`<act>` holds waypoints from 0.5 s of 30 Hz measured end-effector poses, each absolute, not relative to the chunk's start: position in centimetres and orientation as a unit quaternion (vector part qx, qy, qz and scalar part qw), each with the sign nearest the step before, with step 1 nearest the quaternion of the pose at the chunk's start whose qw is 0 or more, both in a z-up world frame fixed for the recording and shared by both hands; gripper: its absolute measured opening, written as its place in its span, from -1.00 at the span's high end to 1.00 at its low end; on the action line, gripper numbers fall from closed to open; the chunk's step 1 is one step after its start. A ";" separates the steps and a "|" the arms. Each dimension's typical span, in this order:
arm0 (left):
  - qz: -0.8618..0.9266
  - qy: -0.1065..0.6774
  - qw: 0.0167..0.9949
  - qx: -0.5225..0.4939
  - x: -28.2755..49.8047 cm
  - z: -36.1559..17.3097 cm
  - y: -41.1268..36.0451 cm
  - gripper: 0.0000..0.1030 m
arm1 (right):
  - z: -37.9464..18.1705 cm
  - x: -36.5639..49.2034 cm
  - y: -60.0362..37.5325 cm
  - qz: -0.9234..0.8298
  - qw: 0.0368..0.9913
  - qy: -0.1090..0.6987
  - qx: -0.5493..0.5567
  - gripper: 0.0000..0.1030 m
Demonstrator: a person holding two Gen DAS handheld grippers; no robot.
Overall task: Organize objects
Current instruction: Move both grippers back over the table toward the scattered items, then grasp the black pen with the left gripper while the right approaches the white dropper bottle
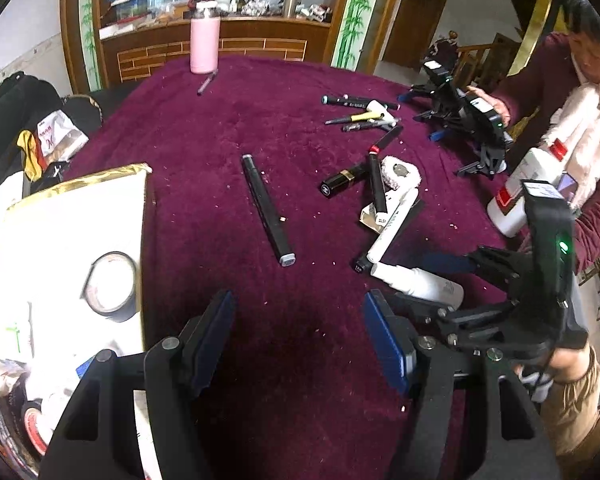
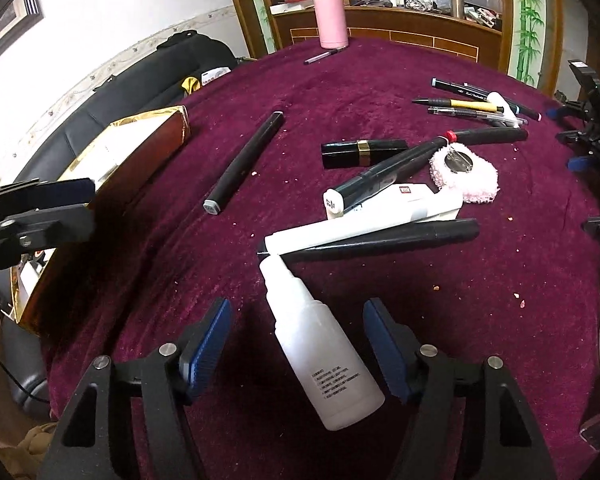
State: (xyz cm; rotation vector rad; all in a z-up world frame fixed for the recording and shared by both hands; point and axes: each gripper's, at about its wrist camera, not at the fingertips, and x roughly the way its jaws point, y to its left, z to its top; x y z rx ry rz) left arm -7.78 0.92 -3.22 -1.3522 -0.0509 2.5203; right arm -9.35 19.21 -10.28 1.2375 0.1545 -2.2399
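A white squeeze bottle (image 2: 324,356) lies on the purple tablecloth between the open fingers of my right gripper (image 2: 298,344), which is not closed on it; it also shows in the left wrist view (image 1: 418,283). My left gripper (image 1: 298,336) is open and empty over bare cloth beside the gold-edged box (image 1: 72,220). A long black marker (image 1: 267,210) lies ahead of it. Further right sit a black lipstick (image 1: 342,180), a white tube (image 1: 392,226), a pink pad (image 1: 400,172) and several pens (image 1: 364,114).
The box holds a tape roll (image 1: 110,286) and small items. A pink flask (image 1: 205,42) and a pen (image 1: 206,84) stand at the table's far edge. A person (image 1: 572,92) with another pair of grippers (image 1: 472,120) is at the right. A black sofa (image 2: 140,80) lies left.
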 end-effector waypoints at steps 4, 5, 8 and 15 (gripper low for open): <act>0.867 -0.020 0.118 -0.484 -9.8 -3.9 1.9 -0.28 | -10.2 -9.3 19.1 -0.838 0.287 0.061 0.460 -0.43; 0.867 -0.021 0.111 -0.485 -10.3 -4.0 2.1 -0.28 | -10.1 -9.3 19.2 -0.839 0.287 0.061 0.458 -0.43; 0.864 -0.031 0.109 -0.491 -11.1 -4.3 2.7 -0.28 | -9.9 -9.2 19.5 -0.841 0.288 0.056 0.454 -0.43; 0.857 -0.022 0.093 -0.507 -12.0 -4.9 3.8 -0.28 | -10.1 -9.3 20.0 -0.842 0.296 0.041 0.449 -0.43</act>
